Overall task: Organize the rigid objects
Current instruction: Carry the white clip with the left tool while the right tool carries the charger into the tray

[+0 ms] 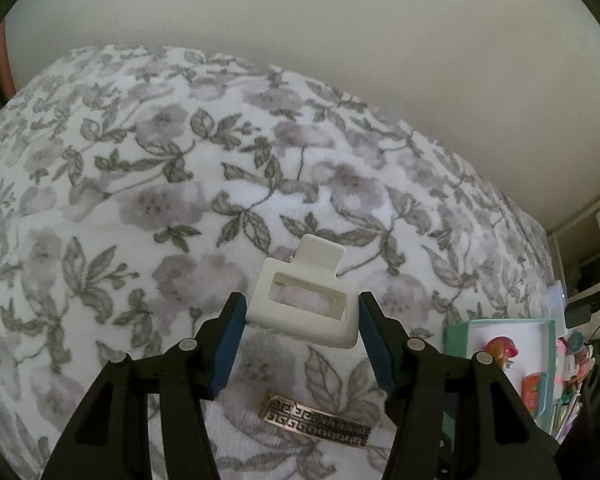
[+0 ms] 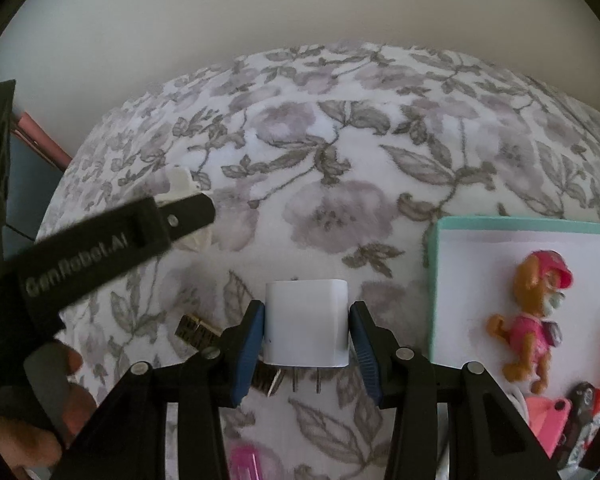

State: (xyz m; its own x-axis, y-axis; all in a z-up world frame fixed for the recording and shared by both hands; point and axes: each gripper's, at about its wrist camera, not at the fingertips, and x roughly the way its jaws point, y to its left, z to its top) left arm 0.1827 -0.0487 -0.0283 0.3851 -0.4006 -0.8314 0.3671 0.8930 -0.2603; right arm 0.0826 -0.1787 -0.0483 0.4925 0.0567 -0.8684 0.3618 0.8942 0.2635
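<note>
My left gripper (image 1: pixel 302 312) is shut on a cream rectangular hair claw clip (image 1: pixel 306 300) and holds it above the floral blanket (image 1: pixel 140 184). A gold patterned barrette (image 1: pixel 316 424) lies on the blanket just below it. My right gripper (image 2: pixel 306 320) is shut on a white wall charger plug (image 2: pixel 306 322), prongs pointing back toward the camera. The left gripper's black body (image 2: pixel 100 248) with the clip shows at the left of the right wrist view. A teal-rimmed white box (image 2: pixel 434 280) holds a pink dog figurine (image 2: pixel 536 316).
The box also shows at the right of the left wrist view (image 1: pixel 456 336) with colourful toys in it. A gold barrette (image 2: pixel 196 330) lies under my right gripper. Pink objects (image 2: pixel 244 464) lie near the bottom edge. A plain wall stands behind the bed.
</note>
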